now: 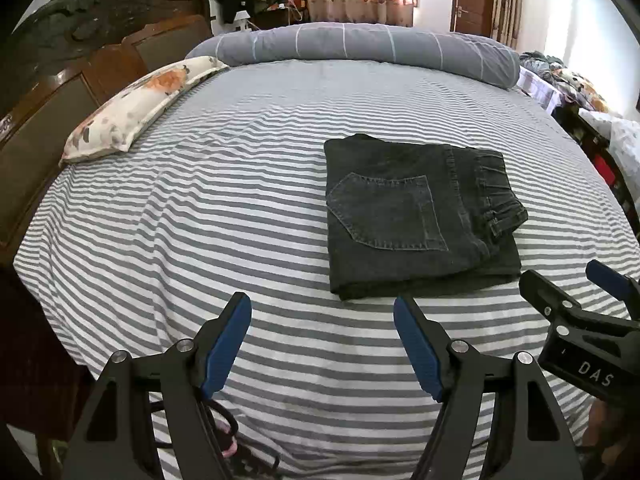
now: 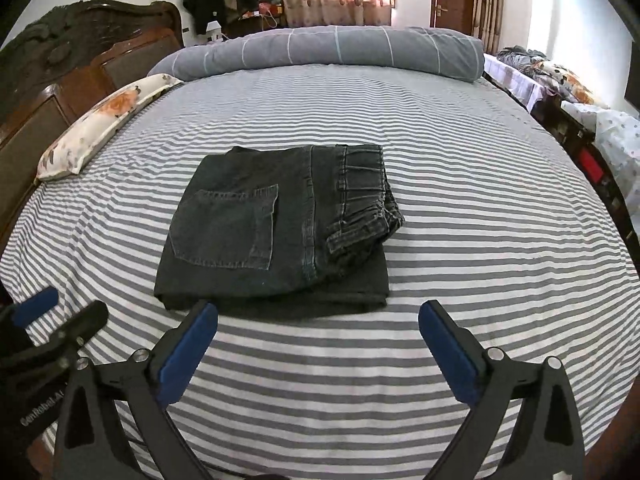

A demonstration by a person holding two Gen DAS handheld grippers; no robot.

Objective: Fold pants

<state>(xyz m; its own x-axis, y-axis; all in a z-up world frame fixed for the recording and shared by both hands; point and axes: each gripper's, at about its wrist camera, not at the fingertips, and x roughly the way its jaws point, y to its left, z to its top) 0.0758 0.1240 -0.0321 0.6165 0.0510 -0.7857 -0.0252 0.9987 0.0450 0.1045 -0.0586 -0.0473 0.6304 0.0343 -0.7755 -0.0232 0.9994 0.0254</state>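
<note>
Obs: the pants [image 2: 276, 228] lie as a compact dark denim bundle on the striped bedsheet [image 2: 460, 208], roughly mid-bed, back pocket [image 2: 226, 226] up, waistband [image 2: 362, 184] to your right and slightly bunched where it curls over the layer below. Your left gripper [image 1: 322, 312] hangs above the sheet just short of the bundle's near edge, tongs spread wide, nothing between them; your right gripper [image 2: 318, 318] does the same on its side, tongs equally spread and empty, left fingertip just at the near hem. Neither touches cloth. Judgement: the fold looks essentially done; what remains is at most tidying. If you tidy, go for the waistband corner: bring the right gripper in low and flat, pinch only the top layer at the curled belt-loop edge, and draw it outward until it sits square over the lower layer. Rest the left gripper lightly on the pocket panel so the stack does not slide on the sheet. Avoid catching the bedsheet with the lower finger. The lower layer juts out past the upper on the near right side; nudging that edge in would even the outline. The floral pillow [image 2: 100, 128] and rolled duvet [image 2: 328, 50] sit well apart, no interference expected.
</note>
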